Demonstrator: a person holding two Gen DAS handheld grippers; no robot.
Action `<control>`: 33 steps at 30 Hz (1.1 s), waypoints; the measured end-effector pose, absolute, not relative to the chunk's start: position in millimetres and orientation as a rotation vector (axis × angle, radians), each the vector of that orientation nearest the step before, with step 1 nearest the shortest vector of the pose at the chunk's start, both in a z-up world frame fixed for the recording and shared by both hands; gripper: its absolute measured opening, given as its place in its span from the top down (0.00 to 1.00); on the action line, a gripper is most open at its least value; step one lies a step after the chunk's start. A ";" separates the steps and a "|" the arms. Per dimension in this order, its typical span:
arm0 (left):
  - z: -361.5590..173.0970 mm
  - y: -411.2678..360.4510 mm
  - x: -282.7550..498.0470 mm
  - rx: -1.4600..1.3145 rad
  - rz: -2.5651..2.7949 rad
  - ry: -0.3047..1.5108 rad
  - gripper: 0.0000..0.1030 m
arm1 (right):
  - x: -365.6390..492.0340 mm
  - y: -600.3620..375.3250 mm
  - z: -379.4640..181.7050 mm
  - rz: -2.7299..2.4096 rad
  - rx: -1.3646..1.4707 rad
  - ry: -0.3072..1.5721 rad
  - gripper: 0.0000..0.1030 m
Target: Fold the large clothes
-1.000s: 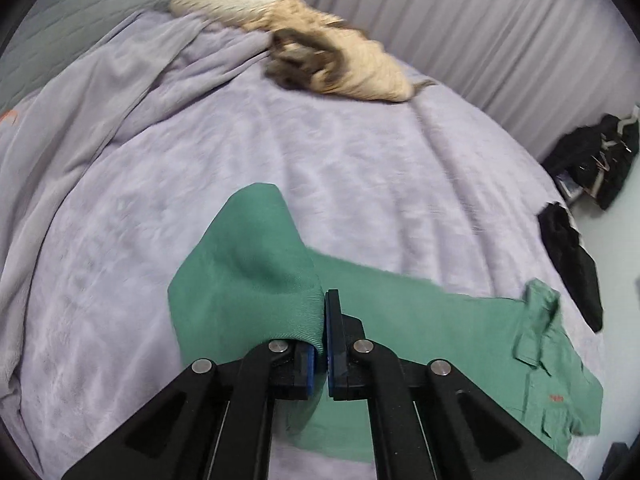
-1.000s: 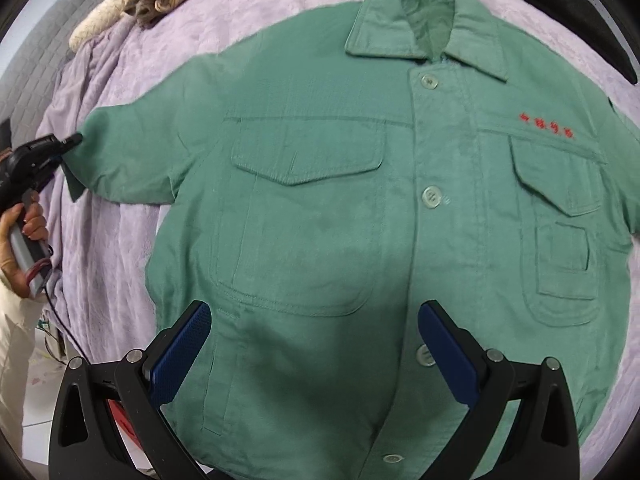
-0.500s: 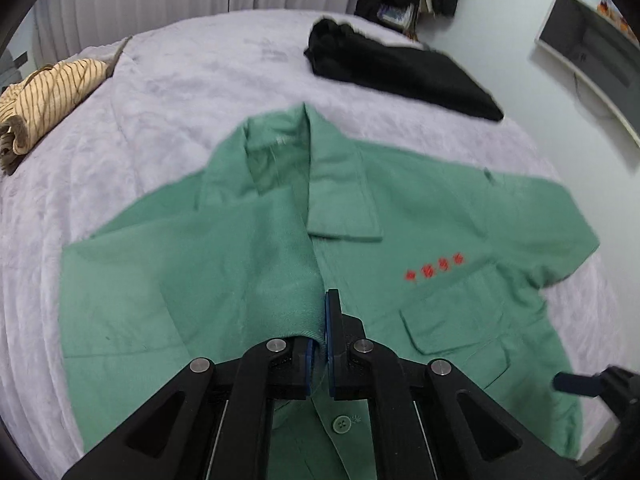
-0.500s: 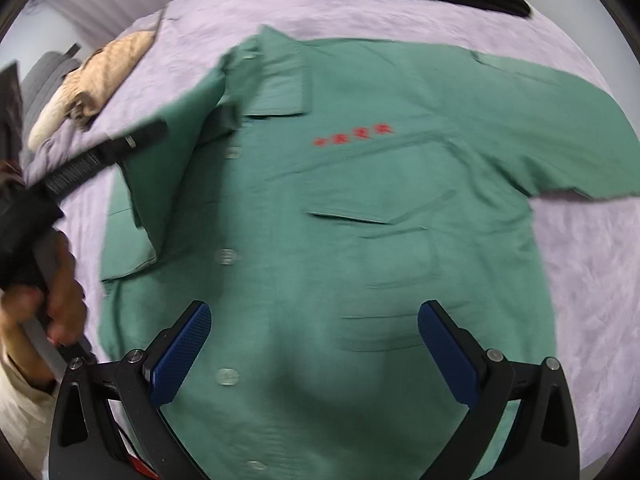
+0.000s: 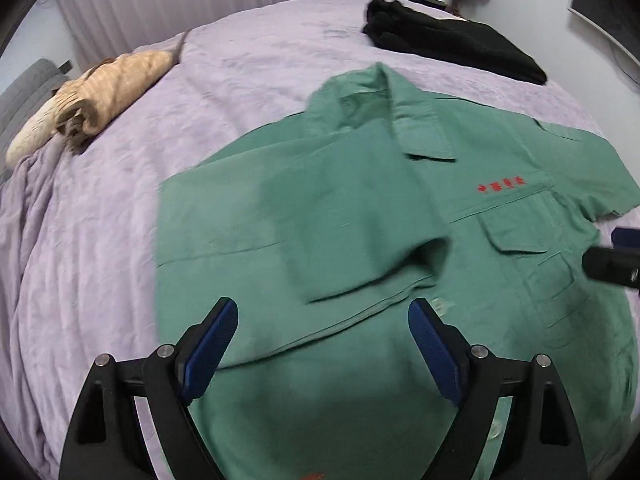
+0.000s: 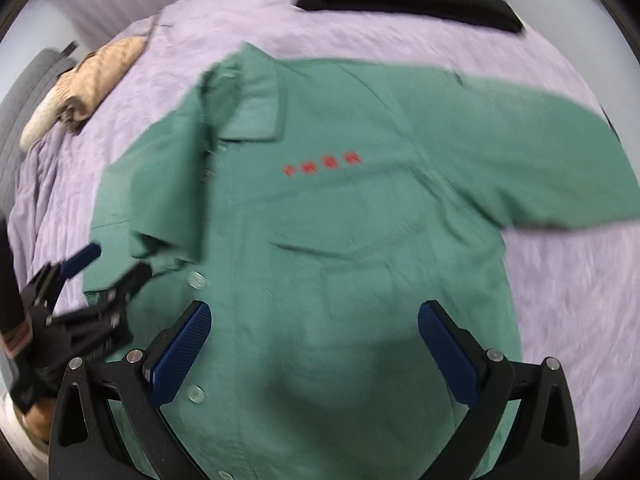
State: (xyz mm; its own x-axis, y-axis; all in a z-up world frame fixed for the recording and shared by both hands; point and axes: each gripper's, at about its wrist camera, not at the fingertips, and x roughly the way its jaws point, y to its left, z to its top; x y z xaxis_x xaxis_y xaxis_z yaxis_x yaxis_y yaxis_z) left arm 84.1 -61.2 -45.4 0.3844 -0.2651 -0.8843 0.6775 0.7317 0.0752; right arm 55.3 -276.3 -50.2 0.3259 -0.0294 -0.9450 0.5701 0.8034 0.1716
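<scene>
A green button-up shirt point(image 5: 400, 208) with red chest lettering lies face up on the lilac bedspread point(image 5: 100, 240). Its left sleeve point(image 5: 352, 248) is folded across the chest; it also shows in the right wrist view point(image 6: 168, 240). The other sleeve point(image 6: 540, 168) lies spread out to the right. My left gripper point(image 5: 322, 344) is open and empty just above the folded sleeve's cuff; it also shows in the right wrist view point(image 6: 108, 264). My right gripper point(image 6: 314, 348) is open and empty above the shirt's lower front point(image 6: 320, 320).
A rolled beige striped garment point(image 5: 100, 88) lies at the far left of the bed. A folded black garment point(image 5: 452, 48) lies beyond the collar. A grey headboard point(image 5: 24, 96) stands at the left edge.
My left gripper carried the sleeve across onto the shirt's chest, then opened and let it go. My right gripper stayed open and shifted over the shirt's right half.
</scene>
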 end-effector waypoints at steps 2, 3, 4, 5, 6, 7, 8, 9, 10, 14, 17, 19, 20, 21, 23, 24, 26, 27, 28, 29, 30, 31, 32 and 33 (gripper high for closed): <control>-54.7 -27.9 95.9 0.487 -0.507 1.017 0.14 | 82.3 -259.0 -42.2 -0.350 0.458 1.164 0.00; -64.5 -16.0 103.4 0.508 -0.448 1.032 0.14 | 98.1 -248.1 -40.6 -0.307 0.423 1.158 0.00; -75.6 -6.4 112.7 0.529 -0.393 1.061 0.14 | 114.7 -236.1 -41.1 -0.264 0.388 1.156 0.00; -86.8 -0.7 122.0 0.536 -0.353 1.083 0.14 | 135.5 -220.9 -44.7 -0.212 0.342 1.163 0.00; -93.3 5.3 127.6 0.532 -0.329 1.091 0.14 | 149.9 -209.4 -49.8 -0.175 0.310 1.173 0.00; -100.5 8.6 133.1 0.528 -0.302 1.093 0.14 | 168.0 -195.4 -58.6 -0.140 0.271 1.179 0.00; -106.9 11.6 138.9 0.523 -0.270 1.089 0.14 | 185.0 -182.3 -69.1 -0.118 0.230 1.185 0.00; -111.8 14.4 144.0 0.514 -0.239 1.083 0.14 | 199.8 -171.7 -79.9 -0.102 0.193 1.199 0.00; -114.5 18.3 148.7 0.496 -0.217 1.086 0.14 | 212.0 -161.2 -93.1 -0.096 0.151 1.217 0.00; -123.5 38.6 166.3 0.347 -0.184 1.153 0.14 | 244.1 -133.9 -142.8 -0.152 -0.085 1.325 0.39; -124.6 40.6 167.8 0.331 -0.189 1.158 0.14 | 235.6 -158.7 -113.3 -0.199 0.029 1.234 0.80; -125.6 39.5 167.6 0.339 -0.197 1.155 0.14 | 213.5 -199.4 -81.3 -0.212 0.260 1.106 0.79; -126.0 39.5 168.0 0.338 -0.201 1.154 0.14 | 200.8 -219.0 -71.4 -0.226 0.347 1.056 0.79; -126.5 39.9 168.5 0.337 -0.207 1.153 0.14 | 186.7 -240.2 -64.5 -0.256 0.422 1.012 0.79; -127.0 40.2 170.5 0.342 -0.225 1.156 0.14 | 154.5 -288.5 -64.0 -0.326 0.607 0.936 0.69; -126.0 40.9 171.3 0.351 -0.239 1.157 0.14 | 139.3 -314.7 -71.6 -0.365 0.718 0.917 0.66; -121.4 41.9 170.4 0.378 -0.292 1.183 0.14 | 109.5 -357.2 -90.7 -0.425 0.933 0.899 0.34; -115.9 45.2 167.7 0.385 -0.342 1.203 0.14 | 96.9 -369.3 -97.3 -0.449 0.998 0.897 0.30; -109.7 49.4 164.4 0.382 -0.388 1.218 0.14 | 86.2 -377.0 -99.0 -0.460 1.037 0.888 0.30; -100.6 55.5 160.5 0.373 -0.446 1.233 0.14 | 75.9 -377.9 -97.7 -0.444 1.068 0.880 0.30; -91.0 61.4 159.0 0.365 -0.487 1.237 0.14 | 70.9 -373.6 -96.5 -0.420 1.086 0.876 0.30; -81.4 66.6 160.6 0.353 -0.516 1.235 0.14 | 65.2 -363.7 -96.1 -0.384 1.112 0.870 0.30; -72.7 69.6 166.6 0.334 -0.542 1.232 0.14 | 64.4 -351.6 -96.6 -0.329 1.149 0.866 0.30; -67.5 70.2 177.6 0.309 -0.562 1.237 0.14 | 65.5 -331.8 -99.0 -0.256 1.198 0.866 0.30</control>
